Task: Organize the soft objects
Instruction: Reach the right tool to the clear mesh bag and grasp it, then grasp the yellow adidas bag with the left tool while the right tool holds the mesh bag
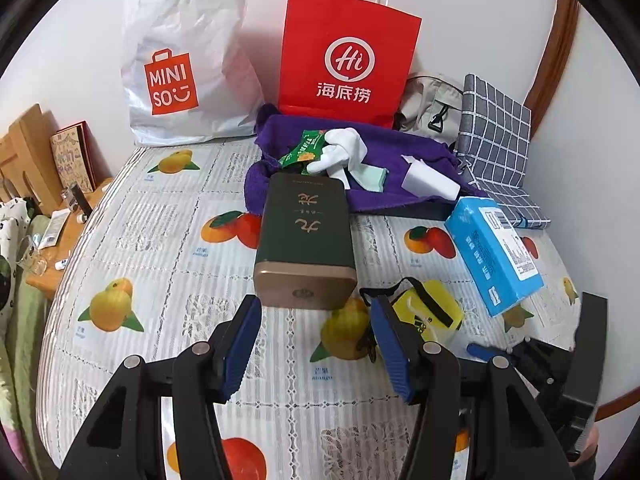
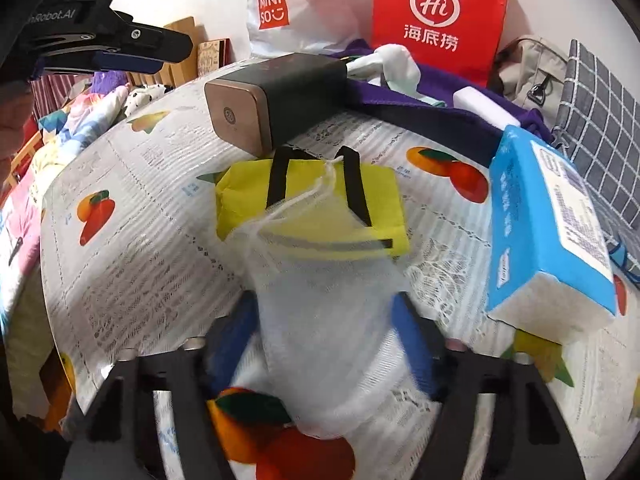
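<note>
Between the right gripper [image 2: 324,340] jaws, spread apart, lies a white mesh pouch [image 2: 320,304] draped over the yellow bag [image 2: 312,204] on the counter [image 2: 132,272], seemingly lined up for a pinch. Beside it, the left gripper [image 1: 316,344] hovers with jaws apart and empty near the dark tin [image 1: 306,240], likely waiting.

White mesh pouch [image 2: 320,320] lies limp and sheer between the right claw [image 2: 324,344] fingers, drawstring trailing forward. Yellow folded bag [image 2: 312,200] with black straps lies flat just ahead, the pouch's far end overlapping its near edge.
</note>
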A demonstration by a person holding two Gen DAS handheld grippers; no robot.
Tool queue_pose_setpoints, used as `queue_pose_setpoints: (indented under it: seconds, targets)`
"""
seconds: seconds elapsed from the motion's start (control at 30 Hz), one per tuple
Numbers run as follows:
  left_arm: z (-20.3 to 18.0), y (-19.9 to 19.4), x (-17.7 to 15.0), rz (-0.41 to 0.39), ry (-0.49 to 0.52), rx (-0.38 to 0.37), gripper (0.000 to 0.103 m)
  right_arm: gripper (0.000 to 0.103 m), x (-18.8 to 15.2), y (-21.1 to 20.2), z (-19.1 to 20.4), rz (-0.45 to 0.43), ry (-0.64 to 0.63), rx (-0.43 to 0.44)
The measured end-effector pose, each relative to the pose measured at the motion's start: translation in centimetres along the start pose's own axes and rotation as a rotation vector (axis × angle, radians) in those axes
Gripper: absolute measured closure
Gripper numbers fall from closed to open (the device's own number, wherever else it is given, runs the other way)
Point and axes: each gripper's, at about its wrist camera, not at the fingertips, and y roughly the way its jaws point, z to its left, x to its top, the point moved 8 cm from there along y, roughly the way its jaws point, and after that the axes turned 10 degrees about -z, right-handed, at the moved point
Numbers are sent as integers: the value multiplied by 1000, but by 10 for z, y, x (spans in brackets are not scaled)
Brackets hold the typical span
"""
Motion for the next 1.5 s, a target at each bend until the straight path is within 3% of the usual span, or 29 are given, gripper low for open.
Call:
queue_pose_setpoints:
  seconds: [0.03, 0.1, 0.23, 0.53, 0.63, 1.0, 1.23, 1.5]
  targets:
    - [-1, 0, -1, 1, 0, -1, 48, 70, -1, -4, 1, 1, -1, 4]
    - [-4, -1, -4, 3, -1, -4, 48, 87, -3, -9, 1, 7, 0, 10]
    - [-9, -1, -10, 8, 5, -11, 48, 94, -7, -21, -3, -6, 40, 18]
    - [-35, 15, -28, 67, 40, -48, 48, 94, -16, -56, -43, -58, 195, -51]
    - [-51, 26, -31, 85, 53, -83, 41, 94, -23, -66, -56, -59, 222, -78]
    - [-72, 68, -53, 167, 67, -114, 41, 94, -50, -84, -84, -64, 285, -123]
    - [-104, 59, -73, 236, 107, -267, 41, 94, -59, -81, -95, -61, 336, -108]
    - [-116, 61, -59, 183, 206, -206, 35, 94, -63, -84, -104, -74, 365, -120]
